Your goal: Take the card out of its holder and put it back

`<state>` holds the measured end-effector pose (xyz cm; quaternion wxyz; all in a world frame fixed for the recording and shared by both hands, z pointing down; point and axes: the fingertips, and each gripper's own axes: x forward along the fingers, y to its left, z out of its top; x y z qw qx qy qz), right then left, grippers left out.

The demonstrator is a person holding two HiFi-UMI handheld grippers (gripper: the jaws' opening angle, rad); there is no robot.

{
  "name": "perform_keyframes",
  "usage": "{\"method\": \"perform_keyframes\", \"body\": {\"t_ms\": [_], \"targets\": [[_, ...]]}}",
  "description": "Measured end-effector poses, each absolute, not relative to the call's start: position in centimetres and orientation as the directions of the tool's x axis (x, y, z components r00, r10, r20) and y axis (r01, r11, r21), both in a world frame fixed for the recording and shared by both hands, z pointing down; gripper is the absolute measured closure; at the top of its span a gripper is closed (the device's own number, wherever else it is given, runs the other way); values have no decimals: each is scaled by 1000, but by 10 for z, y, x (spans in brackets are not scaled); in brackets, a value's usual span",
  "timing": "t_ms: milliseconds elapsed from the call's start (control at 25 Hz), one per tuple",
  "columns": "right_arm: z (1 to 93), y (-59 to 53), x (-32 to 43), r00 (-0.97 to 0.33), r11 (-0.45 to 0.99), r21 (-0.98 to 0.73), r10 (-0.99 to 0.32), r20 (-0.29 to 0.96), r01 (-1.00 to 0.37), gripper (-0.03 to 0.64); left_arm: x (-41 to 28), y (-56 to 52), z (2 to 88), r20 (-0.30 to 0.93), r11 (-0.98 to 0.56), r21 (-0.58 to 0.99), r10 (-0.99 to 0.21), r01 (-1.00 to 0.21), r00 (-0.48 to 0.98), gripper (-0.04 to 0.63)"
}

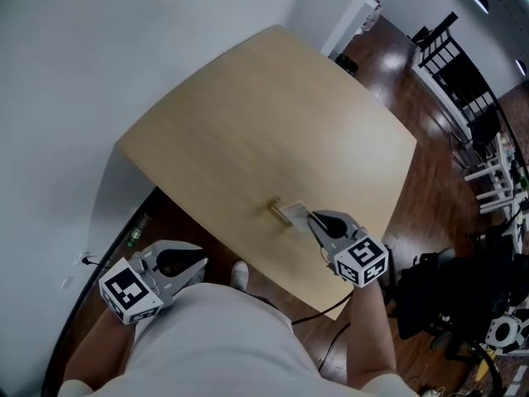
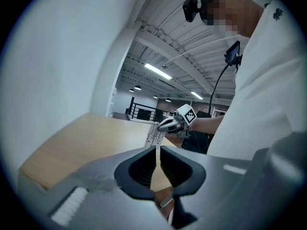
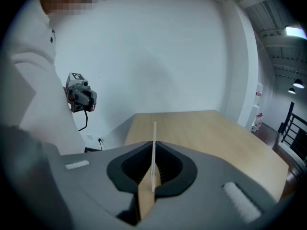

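A thin white card is pinched in my right gripper, which is shut on it near the table's front edge. A small wooden holder lies on the table just left of the card; whether the card's edge sits in its slot cannot be told. In the right gripper view the card stands edge-on between the jaws of the right gripper. The left gripper view shows the card hanging below the right gripper. My left gripper is off the table beside my body, shut and empty.
The light wooden table stands against a white wall. Dark wood floor surrounds it, with a black railing and white furniture at the far right. A cable and dark gear lie on the floor near my right side.
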<state>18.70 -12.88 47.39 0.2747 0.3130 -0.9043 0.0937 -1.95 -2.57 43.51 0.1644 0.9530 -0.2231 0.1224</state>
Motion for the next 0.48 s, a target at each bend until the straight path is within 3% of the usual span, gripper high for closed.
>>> {"method": "perform_keyframes", "body": {"t_ms": [480], "targets": [[509, -174, 191, -685, 832, -22, -440, 581, -554, 597, 0, -36, 438, 318, -776, 274, -484, -568, 815, 561]]}}
